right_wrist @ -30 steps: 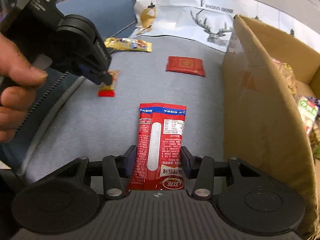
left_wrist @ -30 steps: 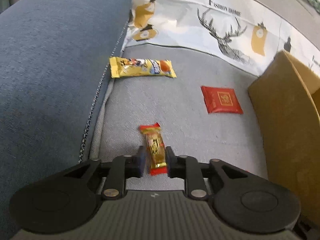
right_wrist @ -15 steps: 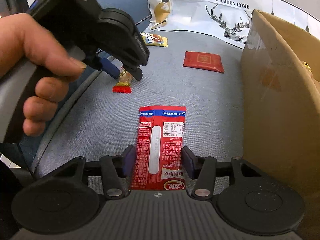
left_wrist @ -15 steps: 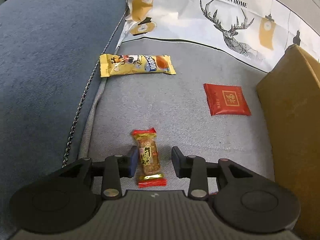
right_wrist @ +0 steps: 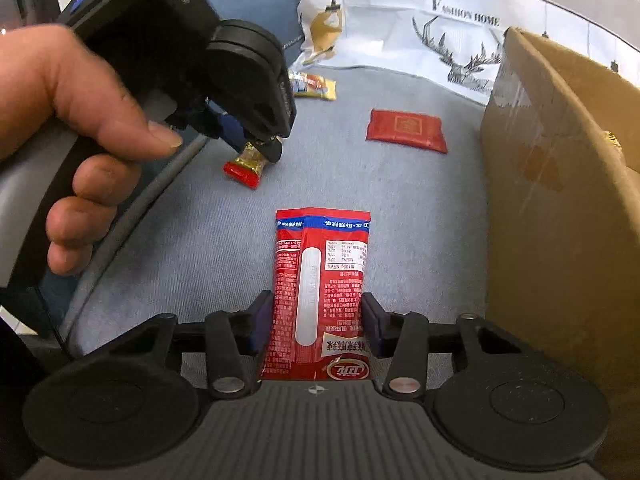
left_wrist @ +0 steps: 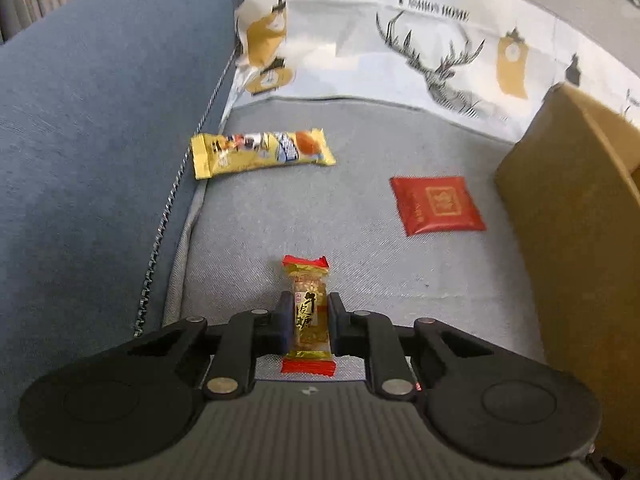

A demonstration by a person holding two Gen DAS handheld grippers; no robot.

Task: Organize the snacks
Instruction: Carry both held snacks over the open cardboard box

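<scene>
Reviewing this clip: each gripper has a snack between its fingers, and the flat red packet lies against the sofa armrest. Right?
Not quite. The flat red packet lies near the cardboard box, as the left wrist view shows; the yellow snack bar is the one beside the armrest. The rest holds.

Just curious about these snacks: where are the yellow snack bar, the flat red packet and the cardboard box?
yellow snack bar [left_wrist: 262, 151], left wrist view, wrapper's middle.
flat red packet [left_wrist: 438, 205], left wrist view, its centre.
cardboard box [right_wrist: 560, 208], right wrist view, outer wall.

Left gripper [left_wrist: 308, 322] jaws closing, right gripper [right_wrist: 318, 322] jaws closing
</scene>
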